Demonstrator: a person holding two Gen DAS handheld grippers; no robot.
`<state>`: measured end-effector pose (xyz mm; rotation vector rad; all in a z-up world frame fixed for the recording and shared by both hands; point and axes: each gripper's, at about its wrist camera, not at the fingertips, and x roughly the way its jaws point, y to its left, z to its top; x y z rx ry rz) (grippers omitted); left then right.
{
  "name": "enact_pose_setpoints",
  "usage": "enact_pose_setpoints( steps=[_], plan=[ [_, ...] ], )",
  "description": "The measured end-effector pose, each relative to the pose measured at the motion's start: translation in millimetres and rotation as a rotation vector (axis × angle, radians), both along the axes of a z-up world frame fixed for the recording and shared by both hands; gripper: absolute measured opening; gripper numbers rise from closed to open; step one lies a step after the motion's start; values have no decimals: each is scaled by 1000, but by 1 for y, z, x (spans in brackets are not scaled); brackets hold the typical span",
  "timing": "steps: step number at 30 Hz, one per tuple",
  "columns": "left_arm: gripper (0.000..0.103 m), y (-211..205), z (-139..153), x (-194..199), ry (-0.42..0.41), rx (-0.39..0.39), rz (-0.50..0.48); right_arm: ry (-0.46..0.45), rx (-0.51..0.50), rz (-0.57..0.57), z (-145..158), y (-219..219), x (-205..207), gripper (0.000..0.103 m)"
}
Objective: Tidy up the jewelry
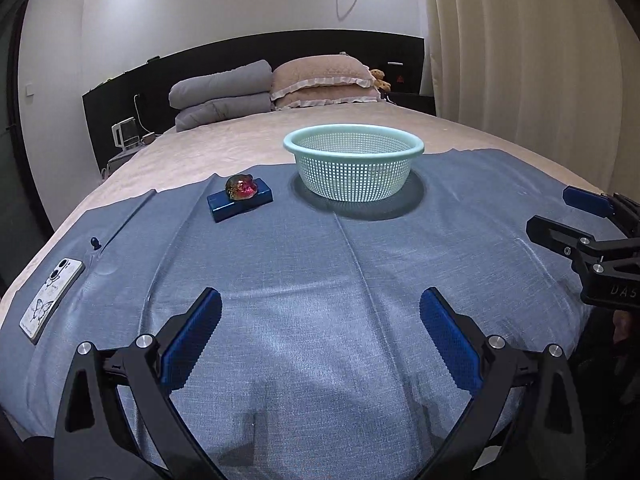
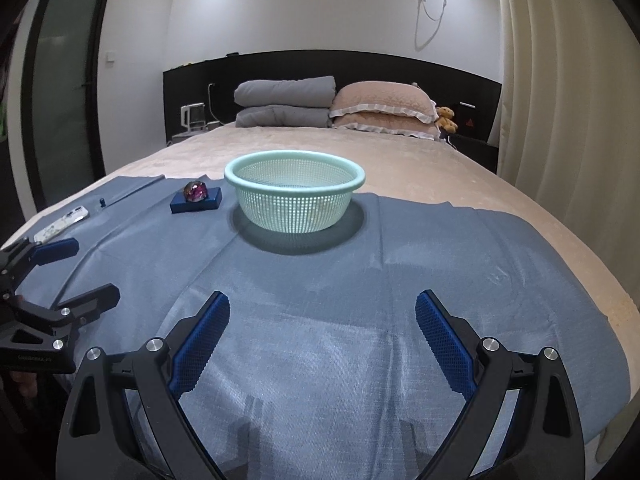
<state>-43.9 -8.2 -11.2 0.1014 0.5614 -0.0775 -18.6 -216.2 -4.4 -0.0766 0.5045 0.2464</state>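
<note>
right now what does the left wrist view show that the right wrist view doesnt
Only the left wrist view: the right gripper at its right edge, and the butterfly print on the phone.
Only the right wrist view: the dark-framed door and the left gripper at its left edge.
Both: the green basket, the red-purple jewel on its blue box, the blue cloth, the pillows.

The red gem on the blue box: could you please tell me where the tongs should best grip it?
Probably across the red gem at its rounded sides, descending from above: it sits domed atop the flat blue box, with the basket apart on its right.
</note>
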Motion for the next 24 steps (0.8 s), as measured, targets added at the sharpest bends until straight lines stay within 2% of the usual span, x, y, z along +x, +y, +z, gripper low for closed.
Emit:
enact_pose_setpoints(
  steps=[7,24],
  plan=[
    [97,-3,0,1,4,36,-4,14,-1,3,-3,0,-1,90],
    [97,-5,0,4,25,36,-20,38,7,12,-5,-2,1,90]
  ],
)
